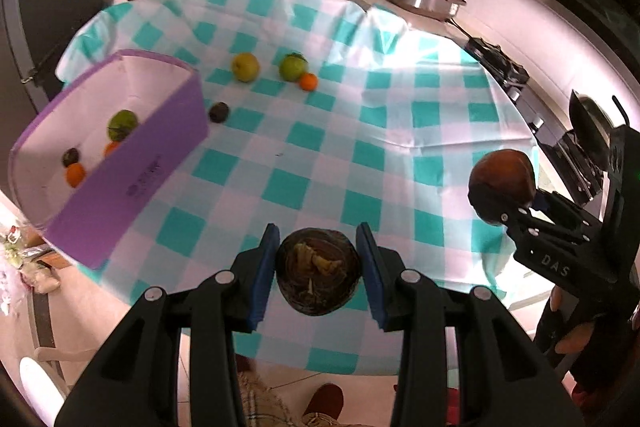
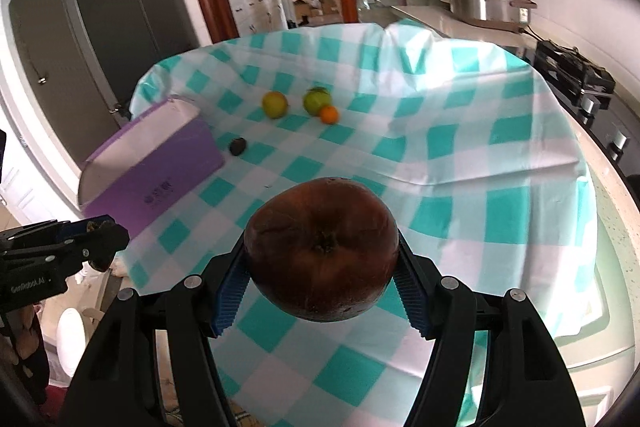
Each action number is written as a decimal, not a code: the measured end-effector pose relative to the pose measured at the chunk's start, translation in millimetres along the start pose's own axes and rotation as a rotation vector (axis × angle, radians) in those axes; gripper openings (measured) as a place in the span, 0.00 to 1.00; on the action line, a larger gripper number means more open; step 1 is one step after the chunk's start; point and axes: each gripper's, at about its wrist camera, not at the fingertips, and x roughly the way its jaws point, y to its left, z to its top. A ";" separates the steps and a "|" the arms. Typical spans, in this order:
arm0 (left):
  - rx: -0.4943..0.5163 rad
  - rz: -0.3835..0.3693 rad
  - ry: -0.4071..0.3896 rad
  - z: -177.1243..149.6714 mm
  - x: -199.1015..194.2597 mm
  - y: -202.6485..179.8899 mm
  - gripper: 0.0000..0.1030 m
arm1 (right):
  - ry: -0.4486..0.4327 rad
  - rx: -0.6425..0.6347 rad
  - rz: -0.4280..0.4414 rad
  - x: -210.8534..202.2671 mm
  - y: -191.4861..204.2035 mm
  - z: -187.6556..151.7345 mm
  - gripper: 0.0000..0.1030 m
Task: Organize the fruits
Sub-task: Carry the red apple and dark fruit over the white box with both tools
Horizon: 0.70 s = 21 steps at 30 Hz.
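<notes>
Squarely between right tool (image 2: 322, 287) pads: brown fruit (image 2: 322, 247).

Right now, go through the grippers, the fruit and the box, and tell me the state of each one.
left gripper: shut on a dark fruit, lifted off the table
right gripper: shut on a brown fruit, lifted
purple box: open, holding four fruits
yellow-green fruit: loose on the tablecloth
green fruit: on the cloth, touching the small orange
small dark fruit: on the cloth beside the box
</notes>
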 end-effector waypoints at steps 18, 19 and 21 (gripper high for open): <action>-0.124 0.055 -0.067 47.2 -53.7 234.6 0.39 | -0.042 -0.013 0.065 71.3 175.6 66.3 0.63; -0.115 0.059 -0.072 53.0 -55.4 249.3 0.39 | -0.048 -0.014 0.066 76.5 190.3 71.2 0.63; -0.109 0.042 -0.055 61.5 -53.6 280.0 0.39 | -0.055 0.005 0.073 89.0 220.0 78.6 0.63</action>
